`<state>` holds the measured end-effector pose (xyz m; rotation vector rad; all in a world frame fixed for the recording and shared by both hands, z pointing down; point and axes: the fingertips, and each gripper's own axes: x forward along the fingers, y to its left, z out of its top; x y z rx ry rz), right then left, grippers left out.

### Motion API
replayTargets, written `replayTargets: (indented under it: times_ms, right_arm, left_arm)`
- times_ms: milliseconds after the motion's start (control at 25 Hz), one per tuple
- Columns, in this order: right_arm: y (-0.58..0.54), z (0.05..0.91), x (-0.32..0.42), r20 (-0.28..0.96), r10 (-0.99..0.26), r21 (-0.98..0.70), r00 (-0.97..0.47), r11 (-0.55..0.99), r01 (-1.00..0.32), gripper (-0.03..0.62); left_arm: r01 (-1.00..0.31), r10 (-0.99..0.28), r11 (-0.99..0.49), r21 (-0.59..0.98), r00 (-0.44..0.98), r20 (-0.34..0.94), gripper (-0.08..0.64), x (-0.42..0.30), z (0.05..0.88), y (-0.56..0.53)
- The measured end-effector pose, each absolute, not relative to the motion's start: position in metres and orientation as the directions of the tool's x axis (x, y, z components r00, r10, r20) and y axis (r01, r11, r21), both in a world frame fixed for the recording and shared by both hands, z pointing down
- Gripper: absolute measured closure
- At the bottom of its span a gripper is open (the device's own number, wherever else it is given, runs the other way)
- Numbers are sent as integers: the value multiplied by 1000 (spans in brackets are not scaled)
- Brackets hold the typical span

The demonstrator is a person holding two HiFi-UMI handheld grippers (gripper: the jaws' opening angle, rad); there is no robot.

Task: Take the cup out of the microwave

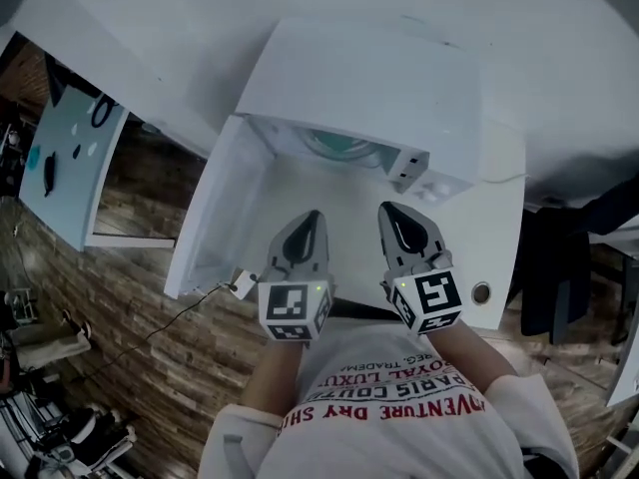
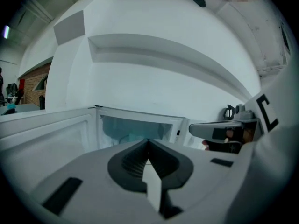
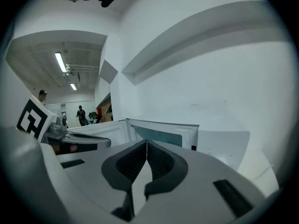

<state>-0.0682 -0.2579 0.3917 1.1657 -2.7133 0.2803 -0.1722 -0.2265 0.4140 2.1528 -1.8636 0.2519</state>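
A white microwave [image 1: 369, 88] stands on a white table [image 1: 499, 233], its door [image 1: 215, 218] swung open to the left. Inside the cavity a teal-green round shape [image 1: 344, 148] shows; I cannot tell whether it is the cup. In the left gripper view the cavity [image 2: 135, 132] looks teal-tinted, with no clear cup outline. My left gripper [image 1: 312, 218] and right gripper [image 1: 391, 211] are side by side in front of the opening, apart from the microwave. Both are shut with nothing between their jaws, as the left gripper [image 2: 148, 142] and right gripper [image 3: 146, 143] show in their own views.
The microwave's control panel [image 1: 419, 173] is on its right side. A plug and cable [image 1: 240, 285] hang at the table's front left corner, over the wooden floor. A round hole [image 1: 481, 292] sits in the table at right. A dark chair [image 1: 559, 257] stands beyond the right edge.
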Motion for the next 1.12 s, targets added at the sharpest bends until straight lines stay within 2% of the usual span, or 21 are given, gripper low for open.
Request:
replayTargets:
  times_ms: [360,560,600,680,800,1040,1120]
  right_arm:
    - [-298,416,-85,278,-761,-122,-586,577,-808,580]
    - [-316,438,-91,318,-781,-93,-537,538,-838,580]
    - [-319,442,-92,324,-784,-91,-529,531,-842,580]
    - [-325,450,-94,336,-787,-91,-517,519,-850,580]
    - [-332,464,-98,358,-785,-93,-506,509,-856,578]
    - [-340,477,-103,380,-783,-76,-491,503,-861,578]
    - [-341,479,-104,387,-779,-72,-493,507,-859,578]
  left_arm:
    - [-934,-872,-326,148,357,336,552,-173,455,-298]
    - [-920,-847,-364,143,391,360,546,-178,486,-330]
    - [-921,-845,-363,142,390,367,524,-180,492,-336]
    - [-922,-837,-361,139,386,387,422,-184,507,-348]
    - [-930,-833,-347,122,365,416,338,-189,524,-361]
    - [-936,-874,-348,53,345,342,170,-187,529,-397]
    - [-938,-885,-345,27,335,324,137,-187,530,-408]
